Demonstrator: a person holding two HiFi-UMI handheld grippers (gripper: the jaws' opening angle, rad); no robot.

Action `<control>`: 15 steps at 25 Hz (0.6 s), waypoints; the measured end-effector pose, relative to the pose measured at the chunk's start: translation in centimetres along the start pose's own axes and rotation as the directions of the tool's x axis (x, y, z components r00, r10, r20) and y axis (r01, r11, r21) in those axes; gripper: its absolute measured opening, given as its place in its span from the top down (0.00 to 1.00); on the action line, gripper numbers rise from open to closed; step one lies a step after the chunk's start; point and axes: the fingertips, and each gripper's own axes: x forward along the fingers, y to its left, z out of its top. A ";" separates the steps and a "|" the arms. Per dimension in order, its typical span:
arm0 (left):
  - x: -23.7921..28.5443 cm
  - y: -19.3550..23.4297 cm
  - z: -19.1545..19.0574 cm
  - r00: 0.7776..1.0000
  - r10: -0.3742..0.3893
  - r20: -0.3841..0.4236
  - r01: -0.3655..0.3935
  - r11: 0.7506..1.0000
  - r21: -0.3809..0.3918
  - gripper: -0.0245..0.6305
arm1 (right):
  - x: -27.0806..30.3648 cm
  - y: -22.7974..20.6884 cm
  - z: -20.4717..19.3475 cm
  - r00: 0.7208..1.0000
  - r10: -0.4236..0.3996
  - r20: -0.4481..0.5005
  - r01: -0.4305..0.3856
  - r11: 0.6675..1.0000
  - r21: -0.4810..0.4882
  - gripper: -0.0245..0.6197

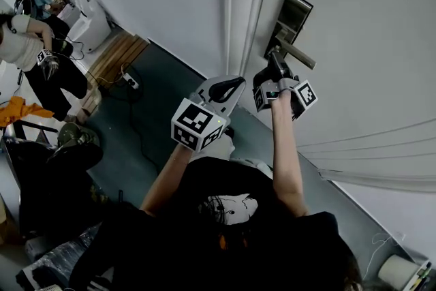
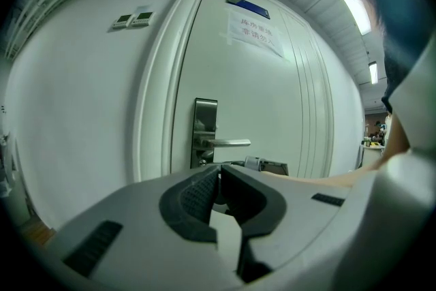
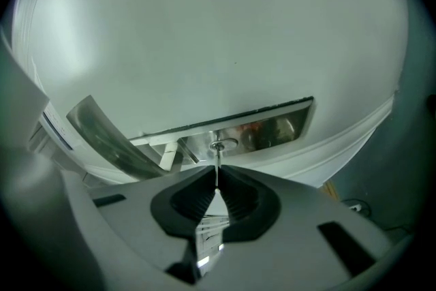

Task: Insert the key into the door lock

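The steel lock plate (image 1: 294, 13) with its lever handle (image 1: 296, 52) is on the white door (image 1: 368, 65). My right gripper (image 1: 274, 68) is right below the handle, shut on a thin metal key (image 3: 217, 161). In the right gripper view the key's blade stands straight out of the jaws and its tip meets the round keyhole (image 3: 219, 144) on the lock plate (image 3: 272, 127); how deep it sits I cannot tell. My left gripper (image 1: 228, 86) hangs back to the left, shut and empty, facing the lock plate (image 2: 204, 126) and handle (image 2: 230, 142).
A paper sign (image 2: 253, 33) is stuck high on the door and light switches (image 2: 133, 19) sit on the wall to its left. On the floor lie a power strip (image 1: 131, 82) and a wooden board (image 1: 117, 54). A person (image 1: 27, 44) stands far left.
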 end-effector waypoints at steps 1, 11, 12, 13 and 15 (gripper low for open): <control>0.1 0.1 0.1 1.000 -0.001 0.000 0.001 1.000 0.002 0.94 | 0.2 0.0 0.2 1.000 0.006 0.004 -0.006 1.000 -0.001 0.93; 0.2 0.3 0.1 1.000 -0.010 -0.002 0.010 1.000 0.003 0.94 | 0.1 0.3 0.3 1.000 0.022 0.004 -0.021 0.993 -0.119 0.92; 0.2 0.1 0.1 1.000 -0.013 -0.003 0.013 1.000 0.002 0.94 | -0.2 0.5 0.1 1.000 0.015 -0.003 -0.015 0.990 -0.138 0.92; 0.2 -0.2 0.1 1.000 -0.017 -0.004 0.017 1.000 0.000 0.94 | -0.5 0.6 0.0 1.000 0.007 -0.014 -0.009 0.987 -0.158 0.93; 0.4 -0.7 -0.1 1.000 -0.026 -0.012 0.026 1.000 -0.004 0.94 | -1.1 0.7 -0.3 0.999 -0.009 -0.039 0.001 0.981 -0.196 0.92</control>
